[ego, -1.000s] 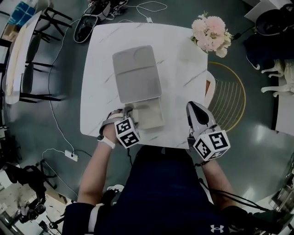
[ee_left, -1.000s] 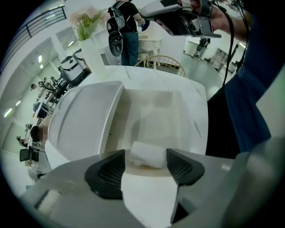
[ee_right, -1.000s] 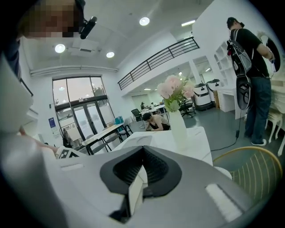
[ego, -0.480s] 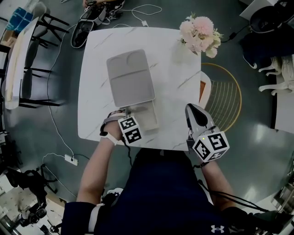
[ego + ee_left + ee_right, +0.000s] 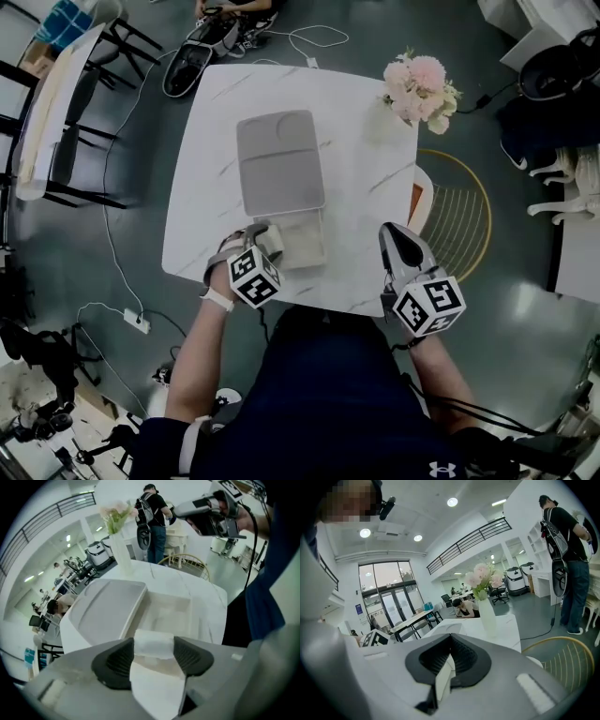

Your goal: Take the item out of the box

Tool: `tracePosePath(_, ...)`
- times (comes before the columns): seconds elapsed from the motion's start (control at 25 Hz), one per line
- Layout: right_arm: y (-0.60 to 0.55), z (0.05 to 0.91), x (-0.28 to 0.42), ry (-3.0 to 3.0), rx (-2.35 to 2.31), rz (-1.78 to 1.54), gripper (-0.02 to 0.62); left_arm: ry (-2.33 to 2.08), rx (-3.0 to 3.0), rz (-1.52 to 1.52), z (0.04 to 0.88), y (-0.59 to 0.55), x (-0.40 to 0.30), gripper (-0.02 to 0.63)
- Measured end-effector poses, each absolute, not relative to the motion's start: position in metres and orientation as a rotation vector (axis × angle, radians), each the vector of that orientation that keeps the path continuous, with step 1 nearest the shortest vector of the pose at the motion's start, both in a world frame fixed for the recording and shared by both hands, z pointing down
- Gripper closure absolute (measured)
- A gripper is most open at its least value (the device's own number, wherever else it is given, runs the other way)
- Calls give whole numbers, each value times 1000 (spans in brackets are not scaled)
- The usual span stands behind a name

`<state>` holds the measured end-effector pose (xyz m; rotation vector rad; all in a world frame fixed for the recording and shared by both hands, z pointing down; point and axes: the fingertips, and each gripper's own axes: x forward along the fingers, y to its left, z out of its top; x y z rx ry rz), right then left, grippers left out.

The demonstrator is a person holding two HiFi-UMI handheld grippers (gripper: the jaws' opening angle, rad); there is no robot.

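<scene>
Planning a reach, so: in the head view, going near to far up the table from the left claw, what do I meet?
Left claw gripping a white folded item → shallow white open box → flat grey rectangular lid.

The table [image 5: 375, 178] has a white marble-look top with grey veins and a faint sheen. The box [image 5: 279, 159] has a smooth, matt grey lid and a paler matt tray. The white item [image 5: 152, 641] looks matt and papery. The left gripper [image 5: 153, 656] has a matt grey plastic shell and black, ribbed, rubbery pads [image 5: 115, 660]. The chair [image 5: 464, 206] is gold metal wire. The floor [image 5: 525, 281] is dark and glossy.
</scene>
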<state>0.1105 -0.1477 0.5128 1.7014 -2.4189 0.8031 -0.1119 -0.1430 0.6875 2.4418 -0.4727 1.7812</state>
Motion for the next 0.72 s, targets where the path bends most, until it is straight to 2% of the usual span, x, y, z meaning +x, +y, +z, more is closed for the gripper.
tracePosePath(0.36,-141,499,89,-2483,1624,783,592,-961,2478,1249,610,-177,-124,328)
tracePosePath(0.52,-137,494,90,-2484,1631,779,592,-1166,2399,1052,596,-201,-152,328)
tracePosePath(0.72,-136,491,96,-2469,1660,787,592,-1342,2248,953,610,-219,-205,328)
